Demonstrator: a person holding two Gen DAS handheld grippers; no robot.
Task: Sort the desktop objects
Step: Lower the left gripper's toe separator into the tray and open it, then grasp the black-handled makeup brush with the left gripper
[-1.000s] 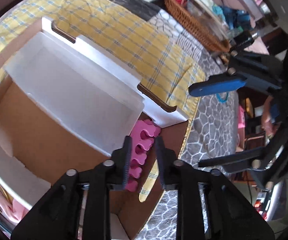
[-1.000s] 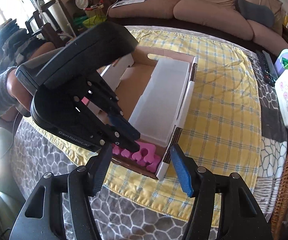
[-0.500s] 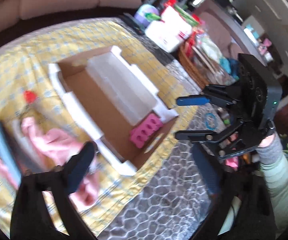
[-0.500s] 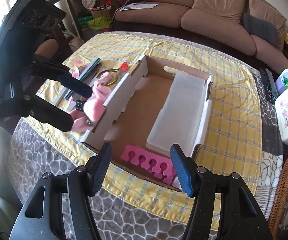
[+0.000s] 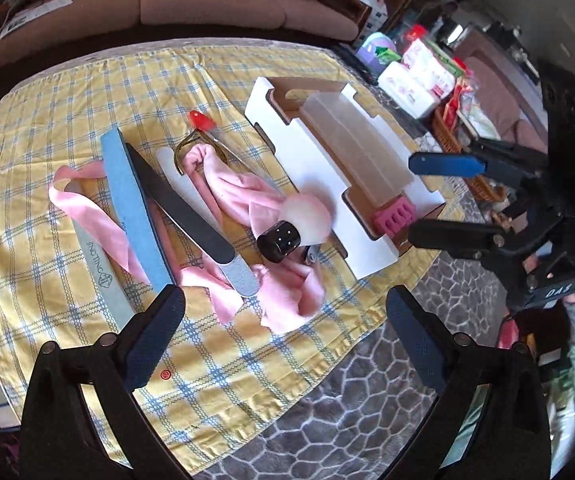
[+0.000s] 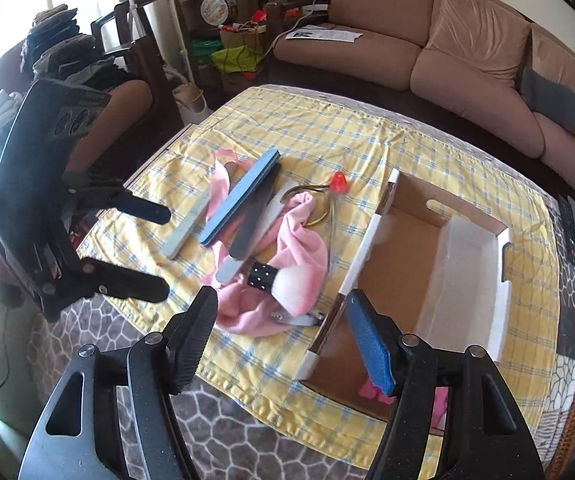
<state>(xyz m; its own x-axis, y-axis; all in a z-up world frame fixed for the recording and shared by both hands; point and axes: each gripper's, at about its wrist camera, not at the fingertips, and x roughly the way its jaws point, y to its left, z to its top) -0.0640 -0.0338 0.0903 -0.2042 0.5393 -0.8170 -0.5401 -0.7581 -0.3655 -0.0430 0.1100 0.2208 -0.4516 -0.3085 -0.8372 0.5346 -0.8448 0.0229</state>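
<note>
Living room, brown sofa (image 6: 427,52), yellow checked cloth (image 5: 87,92), cardboard box (image 6: 407,256), both tools spread, empty.

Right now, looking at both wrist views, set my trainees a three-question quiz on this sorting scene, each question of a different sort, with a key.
1. True or false: the pink toe separator lies inside the cardboard box.
2. Which lies on the pink cloth? A) a remote B) a black-handled brush C) scissors
3. Fill in: the left gripper holds ____.

Key: 1 true. 2 B. 3 nothing; its jaws, which have just been opening, stand wide apart over the yellow checked cloth. The right gripper is open and empty too.
</note>
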